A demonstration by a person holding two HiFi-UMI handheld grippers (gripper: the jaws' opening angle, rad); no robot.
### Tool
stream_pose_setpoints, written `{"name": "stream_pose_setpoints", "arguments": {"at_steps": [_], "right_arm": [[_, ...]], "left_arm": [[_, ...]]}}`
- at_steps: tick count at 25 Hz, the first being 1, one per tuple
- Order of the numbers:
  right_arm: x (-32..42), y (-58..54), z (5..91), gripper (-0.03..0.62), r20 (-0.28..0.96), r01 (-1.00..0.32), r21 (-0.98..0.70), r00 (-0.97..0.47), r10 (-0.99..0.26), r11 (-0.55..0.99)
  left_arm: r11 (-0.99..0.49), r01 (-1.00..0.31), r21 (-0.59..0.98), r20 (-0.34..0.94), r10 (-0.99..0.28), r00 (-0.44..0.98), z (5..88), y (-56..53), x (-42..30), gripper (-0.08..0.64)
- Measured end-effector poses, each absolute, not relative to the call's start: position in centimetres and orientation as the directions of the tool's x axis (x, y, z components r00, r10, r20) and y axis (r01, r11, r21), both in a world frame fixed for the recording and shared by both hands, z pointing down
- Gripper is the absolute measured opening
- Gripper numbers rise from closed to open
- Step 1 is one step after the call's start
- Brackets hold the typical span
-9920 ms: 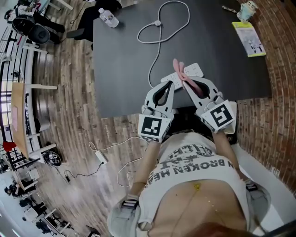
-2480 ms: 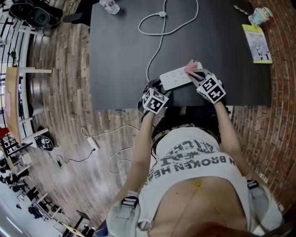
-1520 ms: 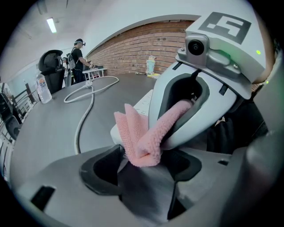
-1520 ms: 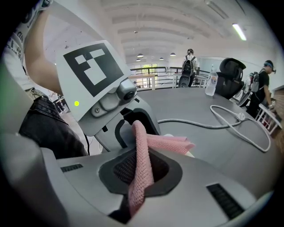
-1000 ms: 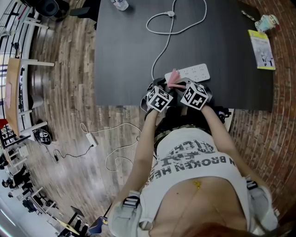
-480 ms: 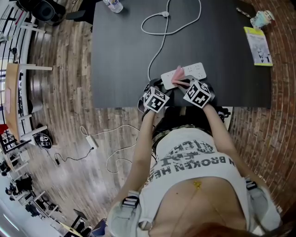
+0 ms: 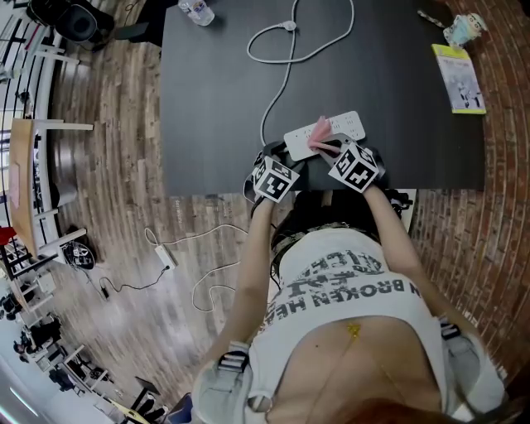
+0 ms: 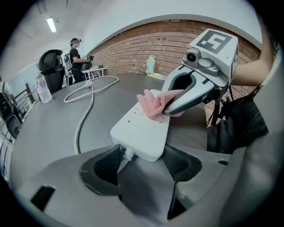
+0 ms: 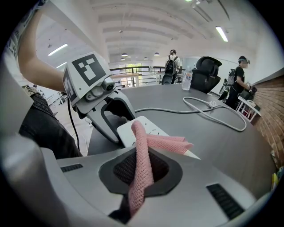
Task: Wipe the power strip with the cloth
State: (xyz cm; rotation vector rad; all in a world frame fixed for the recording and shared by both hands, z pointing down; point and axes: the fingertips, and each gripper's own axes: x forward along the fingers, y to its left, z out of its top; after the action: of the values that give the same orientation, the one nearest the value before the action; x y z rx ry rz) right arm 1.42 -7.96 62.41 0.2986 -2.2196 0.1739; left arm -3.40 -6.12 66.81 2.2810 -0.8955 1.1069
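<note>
A white power strip [image 7: 325,132] lies near the front edge of the black table [image 7: 215,108]. My left gripper [image 7: 286,155] holds the strip's cable end; in the left gripper view that end [image 8: 141,133] sits between the two dark pads [image 8: 179,162]. A pink cloth [image 7: 318,137] rests on the strip's left half, with my right gripper [image 7: 325,147] shut on it. The right gripper view shows the cloth [image 9: 143,150] running up out of the jaws and folding over the strip [image 9: 128,129].
The strip's white cable [image 7: 286,50] loops toward the table's far side. A water bottle [image 7: 195,10] stands at the far left, a yellow booklet [image 7: 458,79] and a small cup [image 7: 460,29] at the far right. A black bag [image 8: 235,128] hangs beside the table's front edge.
The right gripper swept the cloth from the strip's right end to its left end, then back a little toward the middle. The left gripper stayed at the cable end.
</note>
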Motion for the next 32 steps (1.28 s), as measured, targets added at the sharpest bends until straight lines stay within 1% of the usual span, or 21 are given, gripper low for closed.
{"name": "stream_pose_setpoints", "arguments": {"at_steps": [11, 20, 32], "right_arm": [[4.2, -9.3, 62.3, 0.016, 0.788, -0.354, -0.023, -0.582, -0.201, 0.935], [5.4, -9.9, 62.4, 0.016, 0.787, -0.378, -0.020, -0.577, -0.219, 0.926], [8.0, -10.8, 62.5, 0.017, 0.789, -0.447, -0.029, -0.560, -0.255, 0.894]], "left_arm": [[-0.690, -0.715, 0.111, 0.810, -0.355, 0.467, 66.7, -6.1, -3.5, 0.288], [-0.688, -0.717, 0.115, 0.812, -0.350, 0.467, 66.8, -6.1, -3.3, 0.288], [-0.687, -0.718, 0.114, 0.812, -0.352, 0.465, 66.9, -6.1, -3.3, 0.288]]}}
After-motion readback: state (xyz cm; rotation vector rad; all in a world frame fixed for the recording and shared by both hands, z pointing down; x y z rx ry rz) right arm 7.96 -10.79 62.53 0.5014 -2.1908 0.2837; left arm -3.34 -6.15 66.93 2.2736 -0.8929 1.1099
